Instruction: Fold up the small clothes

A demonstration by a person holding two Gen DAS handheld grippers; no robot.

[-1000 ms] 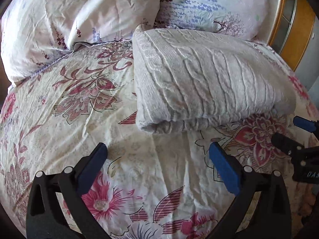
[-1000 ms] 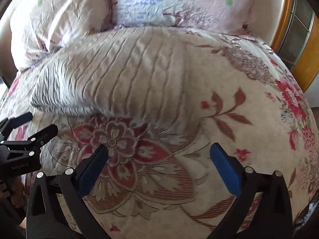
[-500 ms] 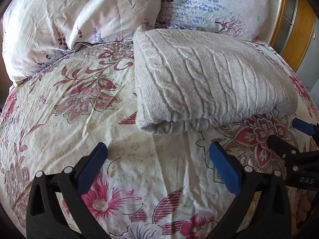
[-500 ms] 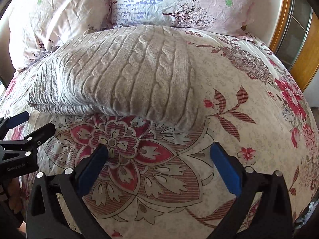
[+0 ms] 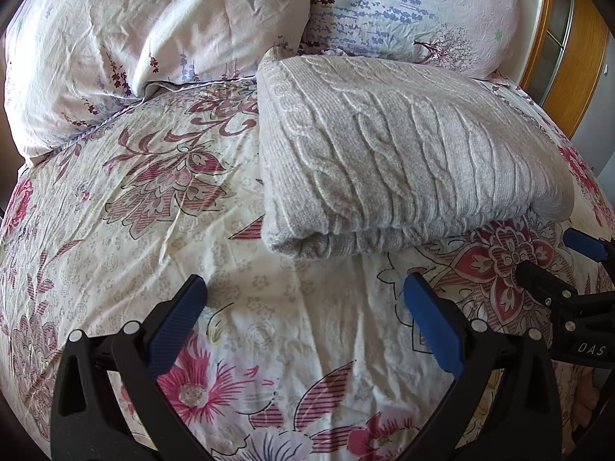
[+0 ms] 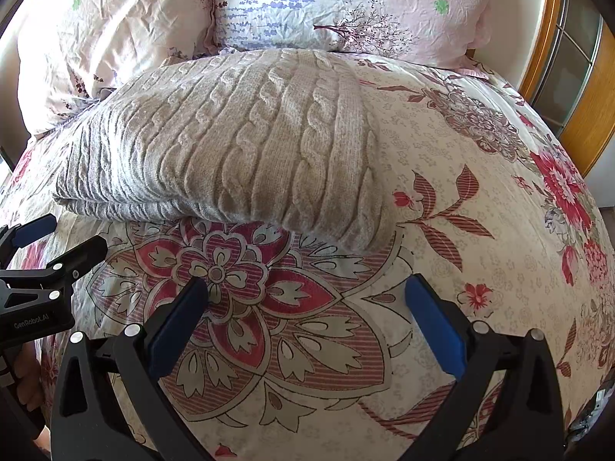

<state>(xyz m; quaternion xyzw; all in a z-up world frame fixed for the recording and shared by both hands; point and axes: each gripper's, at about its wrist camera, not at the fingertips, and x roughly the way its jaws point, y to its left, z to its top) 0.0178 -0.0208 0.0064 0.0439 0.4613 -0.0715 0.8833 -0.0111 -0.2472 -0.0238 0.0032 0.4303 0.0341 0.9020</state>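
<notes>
A folded gray knit sweater (image 5: pixel 403 153) lies on the flowery bedspread (image 5: pixel 153 211), just below two pillows (image 5: pixel 153 30). The left gripper (image 5: pixel 303 322) and the right gripper (image 6: pixel 307 319) hang above the bedspread near it — jaws spread wide, holding nothing. One gripper's side reads "DAS", the other's "GenRobot.AI".

The left gripper (image 5: pixel 303 315) is held with its jaws spread wide, nothing between the blue pads (image 5: pixel 175 326). The right gripper (image 6: pixel 305 315) is likewise held wide apart and empty. In the left wrist view the right gripper is seen at 3 o'clock; in the right wrist view the left gripper is seen at 9 o'clock.
</notes>
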